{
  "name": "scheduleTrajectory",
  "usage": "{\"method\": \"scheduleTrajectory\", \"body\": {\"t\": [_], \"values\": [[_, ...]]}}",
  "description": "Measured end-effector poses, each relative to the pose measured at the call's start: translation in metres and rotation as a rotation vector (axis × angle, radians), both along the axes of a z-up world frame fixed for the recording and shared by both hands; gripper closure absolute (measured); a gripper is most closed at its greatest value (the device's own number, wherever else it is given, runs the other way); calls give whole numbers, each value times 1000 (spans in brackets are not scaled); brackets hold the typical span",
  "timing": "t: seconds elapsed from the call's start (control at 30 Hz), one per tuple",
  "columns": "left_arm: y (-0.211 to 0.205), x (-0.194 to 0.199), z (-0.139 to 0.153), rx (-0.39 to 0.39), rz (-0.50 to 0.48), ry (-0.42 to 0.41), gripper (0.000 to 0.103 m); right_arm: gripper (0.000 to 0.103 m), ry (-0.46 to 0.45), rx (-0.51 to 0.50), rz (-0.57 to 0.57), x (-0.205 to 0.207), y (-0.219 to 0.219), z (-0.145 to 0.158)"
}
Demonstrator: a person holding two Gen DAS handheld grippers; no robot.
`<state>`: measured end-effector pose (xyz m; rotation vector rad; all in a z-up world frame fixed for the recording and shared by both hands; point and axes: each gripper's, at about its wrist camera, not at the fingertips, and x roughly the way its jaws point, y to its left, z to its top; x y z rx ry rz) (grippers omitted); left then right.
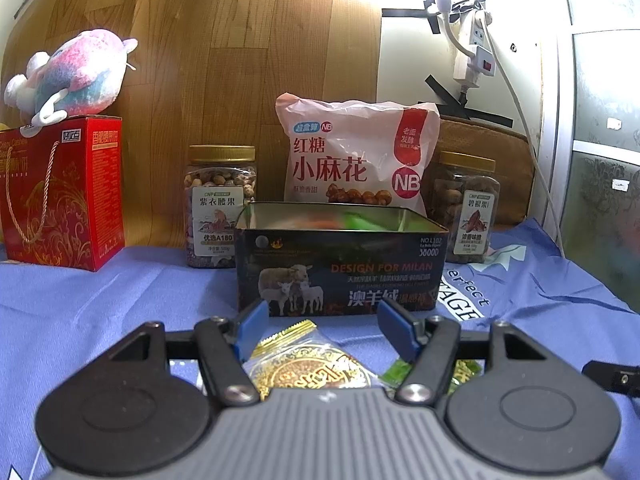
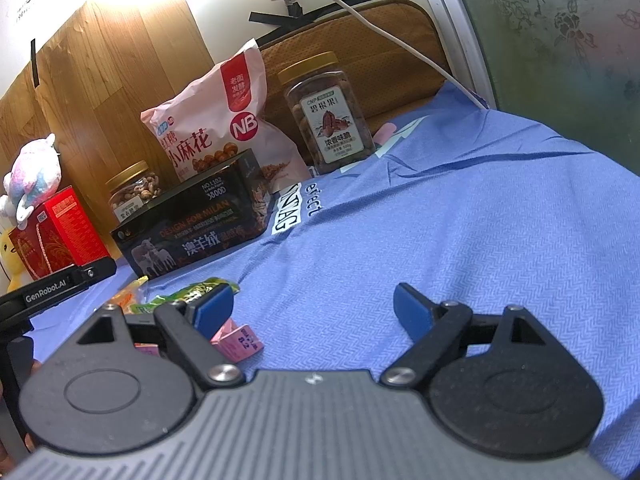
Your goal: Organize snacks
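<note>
A blue herringbone cloth (image 1: 100, 312) with white printed lettering covers the surface. At its centre stands an open dark tin box (image 1: 340, 264) printed with sheep. At 11 o'clock from the tin is a gold-lidded nut jar (image 1: 220, 204), at 12 o'clock a pink bag of twisted dough snacks (image 1: 356, 152), at 2 o'clock a second gold-lidded jar (image 1: 468, 208), and at 10 o'clock a red gift box (image 1: 64, 196). At 6 o'clock lie a clear gold-printed pastry packet (image 1: 312, 364), a green wrapper (image 1: 396, 372), and what may be a pink sachet (image 2: 238, 342).
</note>
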<state>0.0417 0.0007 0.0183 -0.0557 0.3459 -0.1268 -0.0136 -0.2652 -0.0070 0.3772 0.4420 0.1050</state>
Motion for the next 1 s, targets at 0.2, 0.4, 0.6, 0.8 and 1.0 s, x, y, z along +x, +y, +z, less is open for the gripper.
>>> {"method": "scheduleTrajectory", "body": {"t": [0.2, 0.4, 0.6, 0.8, 1.0], "values": [[0, 0, 0, -3, -4, 3, 41, 14, 4, 0, -5, 0, -1, -1], [0, 2, -1, -6, -10, 12, 41, 14, 1, 0, -11, -1, -1, -1], [3, 3, 0, -23, -11, 18, 41, 14, 9, -7, -16, 1, 1, -1], [2, 2, 1, -25, -15, 15, 41, 14, 11, -10, -15, 1, 1, -2], [12, 4, 7, -73, -5, 28, 41, 14, 1, -6, -19, -1, 2, -2]]}}
